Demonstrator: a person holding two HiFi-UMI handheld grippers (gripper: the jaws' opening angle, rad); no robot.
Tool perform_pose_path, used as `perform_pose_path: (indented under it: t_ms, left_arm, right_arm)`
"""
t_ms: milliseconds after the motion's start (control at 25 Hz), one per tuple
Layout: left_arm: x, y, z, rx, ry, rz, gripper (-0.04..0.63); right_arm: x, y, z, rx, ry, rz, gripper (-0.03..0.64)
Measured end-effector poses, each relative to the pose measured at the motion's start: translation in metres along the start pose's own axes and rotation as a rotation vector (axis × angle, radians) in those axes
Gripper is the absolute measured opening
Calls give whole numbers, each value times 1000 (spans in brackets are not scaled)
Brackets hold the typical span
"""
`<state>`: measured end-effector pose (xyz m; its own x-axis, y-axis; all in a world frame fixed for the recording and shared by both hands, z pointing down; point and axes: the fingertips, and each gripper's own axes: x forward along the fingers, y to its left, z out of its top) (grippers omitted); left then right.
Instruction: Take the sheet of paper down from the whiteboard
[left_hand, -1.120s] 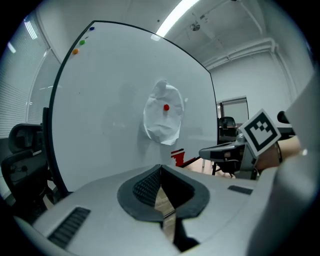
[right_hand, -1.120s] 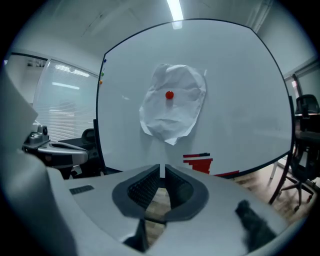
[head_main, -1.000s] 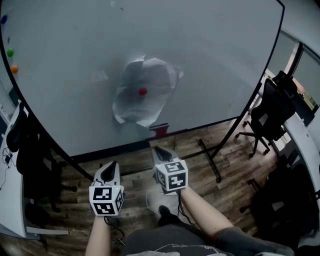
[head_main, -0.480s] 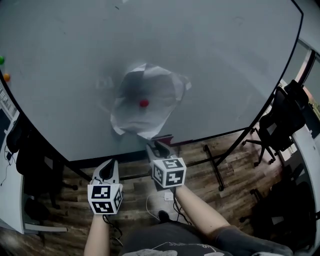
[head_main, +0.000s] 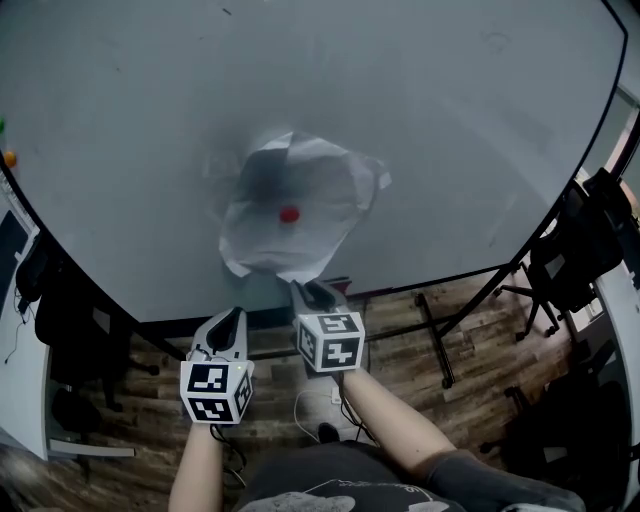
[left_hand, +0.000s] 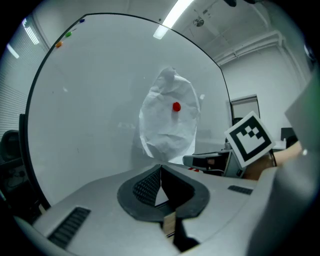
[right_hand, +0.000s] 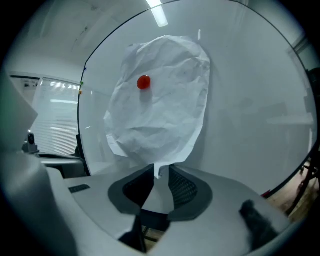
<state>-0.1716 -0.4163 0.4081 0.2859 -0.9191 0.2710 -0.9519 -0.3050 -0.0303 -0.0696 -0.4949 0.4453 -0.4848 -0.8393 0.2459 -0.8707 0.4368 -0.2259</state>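
A crumpled white sheet of paper (head_main: 300, 210) hangs on the whiteboard (head_main: 450, 120), pinned by a red magnet (head_main: 289, 214). My right gripper (head_main: 308, 292) is just below the sheet's lower edge and is open. Its jaws have just opened wide and eased back slightly, with nothing pressed between them. In the right gripper view the paper (right_hand: 160, 105) and magnet (right_hand: 143, 82) fill the middle, and the sheet's lower tip lines up with the gap of the right gripper (right_hand: 160, 167). My left gripper (head_main: 232, 318) is shut and empty, lower left of the sheet. The left gripper view shows the paper (left_hand: 167, 120) ahead of the left gripper (left_hand: 160, 167).
An orange magnet (head_main: 8, 157) sits at the board's left edge. The board's stand legs (head_main: 432, 335) rest on the wooden floor. A dark office chair (head_main: 590, 250) stands at the right, and dark furniture (head_main: 60, 320) stands at the left.
Both grippers have moved closer to the whiteboard, and the paper looks larger. The right gripper's jaws have gone from shut to open.
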Motion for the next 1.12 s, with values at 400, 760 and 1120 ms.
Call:
perform_pose_path:
  t_ms: [400, 760, 1120]
  left_arm:
    - [30, -20, 35, 63, -70, -33, 15]
    - [50, -44, 101, 203, -255, 16, 18]
    - [60, -50, 136, 295, -387, 47, 100]
  right_arm:
    - [1, -19, 1, -33, -1, 15, 31]
    - [-3, -28, 8, -86, -22, 21, 31]
    - [-3, -33, 10, -86, -26, 42, 31]
